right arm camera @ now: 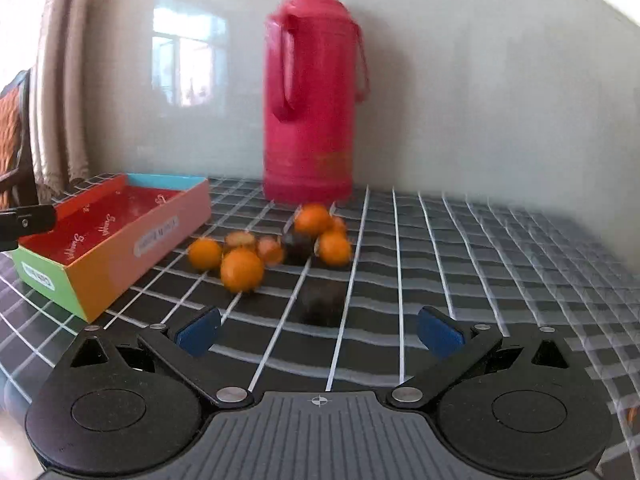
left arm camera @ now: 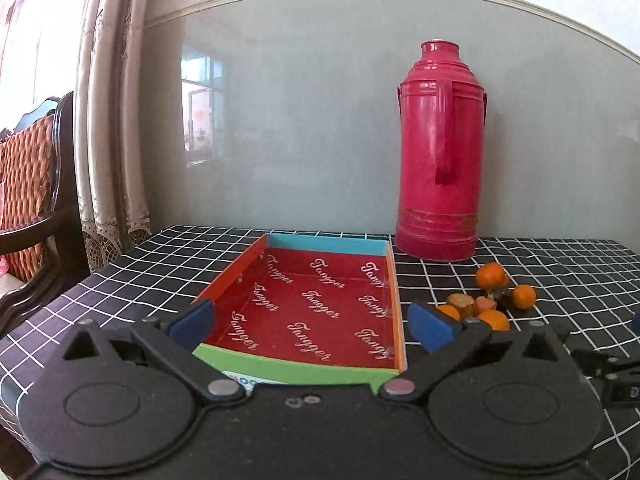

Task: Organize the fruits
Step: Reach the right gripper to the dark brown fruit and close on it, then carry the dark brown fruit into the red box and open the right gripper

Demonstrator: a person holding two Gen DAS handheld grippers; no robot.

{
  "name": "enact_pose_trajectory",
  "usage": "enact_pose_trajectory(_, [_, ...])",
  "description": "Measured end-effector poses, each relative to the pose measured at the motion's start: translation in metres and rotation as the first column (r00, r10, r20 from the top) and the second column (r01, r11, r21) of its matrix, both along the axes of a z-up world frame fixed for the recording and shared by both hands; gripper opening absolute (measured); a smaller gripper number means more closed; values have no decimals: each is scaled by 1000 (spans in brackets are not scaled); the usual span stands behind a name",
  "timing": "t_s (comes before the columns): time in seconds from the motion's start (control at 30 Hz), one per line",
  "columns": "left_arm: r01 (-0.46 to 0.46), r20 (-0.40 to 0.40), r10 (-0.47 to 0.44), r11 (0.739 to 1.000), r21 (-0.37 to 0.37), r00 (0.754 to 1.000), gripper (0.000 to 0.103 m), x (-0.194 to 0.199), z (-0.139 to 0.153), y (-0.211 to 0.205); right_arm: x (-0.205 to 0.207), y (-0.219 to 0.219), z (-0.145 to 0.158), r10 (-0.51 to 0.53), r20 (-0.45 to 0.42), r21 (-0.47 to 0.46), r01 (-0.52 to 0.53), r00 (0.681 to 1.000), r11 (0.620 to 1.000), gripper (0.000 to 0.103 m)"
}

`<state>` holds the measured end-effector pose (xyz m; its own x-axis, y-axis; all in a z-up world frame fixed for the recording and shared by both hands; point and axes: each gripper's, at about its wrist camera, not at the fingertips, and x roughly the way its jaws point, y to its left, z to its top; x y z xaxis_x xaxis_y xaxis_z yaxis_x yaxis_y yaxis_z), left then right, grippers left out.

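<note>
So far the box (left arm camera: 320,304) holds nothing, and I judge the sorting has barely begun: the fruits (right arm camera: 272,248) sit in a loose heap on the bench (right arm camera: 460,240), at about two o'clock from the box, just in front of the red thermos (right arm camera: 312,100). My left tongs (left arm camera: 312,326) stand wide apart, straddling the near end of the box and gripping nothing. My right tongs (right arm camera: 320,332) are also apart and empty, with a dark fruit (right arm camera: 322,302) lying at twelve o'clock just ahead of them. Next I would ease the right tongs around one fruit and close gently, since round fruit may roll. A black checked cloth covers the bench; a pale wall stands behind, and curtains (left arm camera: 108,120) hang at nine o'clock.
</note>
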<state>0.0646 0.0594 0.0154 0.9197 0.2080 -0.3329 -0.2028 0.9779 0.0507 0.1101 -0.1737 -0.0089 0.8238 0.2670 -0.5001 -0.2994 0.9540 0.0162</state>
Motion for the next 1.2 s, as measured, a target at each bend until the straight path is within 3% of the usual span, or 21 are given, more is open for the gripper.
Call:
enact_pose_trajectory(0.23, [-30, -7, 29, 999, -20, 1000, 97, -2, 0, 17, 35, 12, -7, -21, -6, -30, 21, 1000, 999, 103])
enact_pose_trajectory(0.27, [-34, -8, 34, 999, -18, 999, 97, -2, -1, 20, 40, 13, -9, -18, -15, -26, 18, 1000, 999, 97])
enact_pose_trajectory(0.3, [-37, -9, 37, 999, -18, 999, 97, -3, -1, 23, 43, 14, -11, -16, -29, -32, 15, 999, 999, 73])
enact_pose_trajectory(0.33, [-39, -12, 39, 999, -15, 999, 97, -3, -1, 25, 47, 15, -12, -23, -44, -45, 21, 999, 999, 58])
enact_pose_trajectory(0.53, [-60, -13, 60, 998, -12, 998, 97, -5, 0, 41, 64, 12, -20, -40, -82, -35, 37, 996, 999, 57])
enact_pose_trajectory(0.57, [-64, -14, 64, 998, -12, 998, 97, -5, 0, 43, 67, 12, -21, -44, -97, -35, 41, 994, 999, 54])
enact_pose_trajectory(0.6, [-68, -15, 68, 998, -12, 998, 97, -6, 0, 45, 70, 11, -24, -38, -118, -25, 36, 992, 999, 43])
enact_pose_trajectory(0.63, [-71, -17, 70, 997, -13, 997, 97, -6, 0, 47, 72, 10, -25, -37, -133, -16, 35, 990, 999, 38])
enact_pose_trajectory(0.73, [-77, -19, 76, 997, -14, 997, 97, -7, 0, 52, 70, 11, -23, -32, -127, -21, 29, 991, 999, 37])
enact_pose_trajectory(0.93, [-110, -19, 110, 994, -9, 994, 97, -15, 0, 63, 46, 27, 1, 24, 11, 69, -25, 1000, 997, 37])
enact_pose_trajectory(1.07, [-146, -35, 146, 989, 7, 989, 97, -21, -3, 75, 25, 56, 21, 108, 117, 170, -127, 987, 977, 37])
enact_pose_trajectory(1.2, [-179, -58, 180, 984, 20, 982, 97, -27, -8, 89, 11, 99, 29, 217, 177, 203, -251, 960, 946, 37])
